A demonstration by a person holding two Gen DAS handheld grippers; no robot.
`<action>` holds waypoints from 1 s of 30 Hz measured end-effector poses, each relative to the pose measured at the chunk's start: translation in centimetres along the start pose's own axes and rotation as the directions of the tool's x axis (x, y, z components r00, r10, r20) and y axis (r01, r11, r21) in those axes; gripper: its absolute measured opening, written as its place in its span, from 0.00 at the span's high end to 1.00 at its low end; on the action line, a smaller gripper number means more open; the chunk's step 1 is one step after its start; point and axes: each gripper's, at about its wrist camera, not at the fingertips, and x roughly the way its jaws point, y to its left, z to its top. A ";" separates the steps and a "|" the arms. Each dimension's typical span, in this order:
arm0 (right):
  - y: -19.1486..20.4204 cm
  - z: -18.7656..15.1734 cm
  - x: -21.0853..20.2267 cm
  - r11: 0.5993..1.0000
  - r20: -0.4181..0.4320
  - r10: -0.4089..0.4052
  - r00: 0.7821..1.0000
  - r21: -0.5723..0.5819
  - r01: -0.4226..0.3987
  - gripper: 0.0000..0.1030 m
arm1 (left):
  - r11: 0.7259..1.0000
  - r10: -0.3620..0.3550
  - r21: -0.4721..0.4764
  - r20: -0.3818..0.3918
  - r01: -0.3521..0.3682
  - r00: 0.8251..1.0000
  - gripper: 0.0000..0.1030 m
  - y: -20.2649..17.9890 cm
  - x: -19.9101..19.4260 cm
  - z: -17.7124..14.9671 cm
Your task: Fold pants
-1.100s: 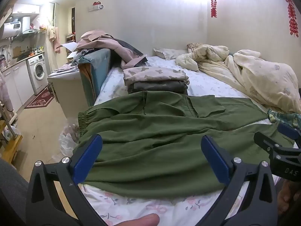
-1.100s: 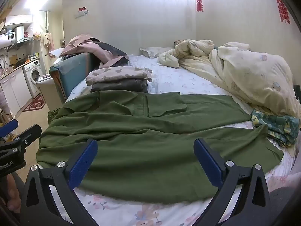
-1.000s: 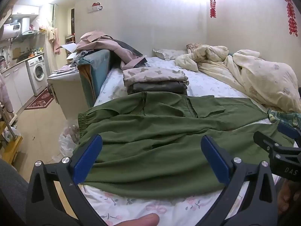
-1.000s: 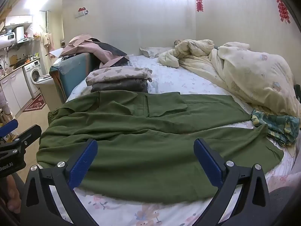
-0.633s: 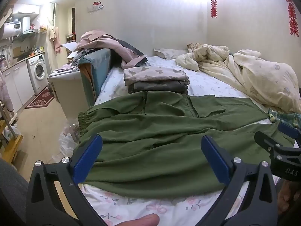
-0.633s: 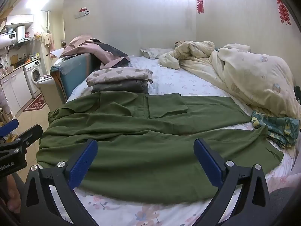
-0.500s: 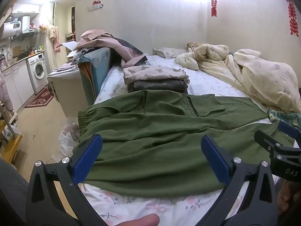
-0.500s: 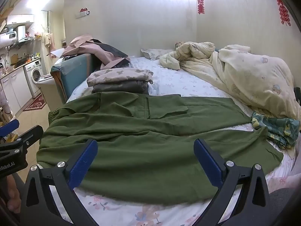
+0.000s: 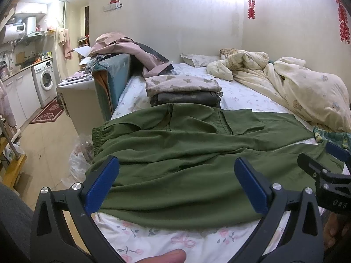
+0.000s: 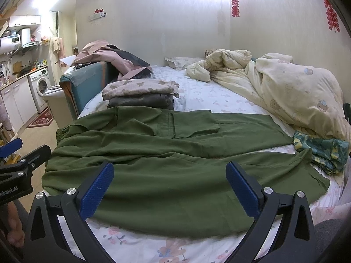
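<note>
Olive green pants (image 9: 179,153) lie spread flat across the near end of the bed, waistband to the left, legs to the right; they also show in the right wrist view (image 10: 175,160). My left gripper (image 9: 175,175) is open and empty, held above the near edge of the pants. My right gripper (image 10: 170,179) is open and empty, held above the near edge further right. Each gripper shows at the edge of the other's view: the right one (image 9: 324,171), the left one (image 10: 19,160).
A stack of folded clothes (image 9: 184,89) sits behind the pants. A cream duvet (image 10: 285,87) is heaped at the right. A patterned green cloth (image 10: 322,151) lies by the leg ends. A teal cushion (image 9: 111,81) and a white cabinet (image 9: 76,96) stand at the left.
Both views have shifted only slightly. The pants have not moved and both grippers stay open.
</note>
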 end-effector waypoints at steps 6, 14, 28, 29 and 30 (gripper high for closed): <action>0.1 -0.2 0.0 1.000 0.005 0.004 1.000 -0.002 -0.004 0.00 | 1.000 0.003 0.002 0.002 -0.003 1.000 0.00 0.0 -0.1 0.0; -0.3 -0.2 0.0 1.000 -0.004 0.015 1.000 0.018 -0.015 0.00 | 1.000 0.003 0.011 0.005 -0.003 1.000 0.00 -0.2 0.2 0.0; -0.4 -0.2 0.0 1.000 -0.005 0.017 1.000 0.020 -0.017 0.00 | 1.000 0.006 0.011 0.007 -0.006 1.000 0.00 -0.3 0.2 0.0; -0.4 -0.2 0.0 1.000 -0.004 0.017 1.000 0.022 -0.017 0.00 | 1.000 0.007 0.011 0.007 -0.007 1.000 0.00 -0.3 0.2 0.0; -0.4 -0.2 0.0 1.000 -0.002 0.017 1.000 0.023 -0.016 0.00 | 1.000 0.007 0.012 0.007 -0.007 1.000 0.00 -0.3 0.2 0.0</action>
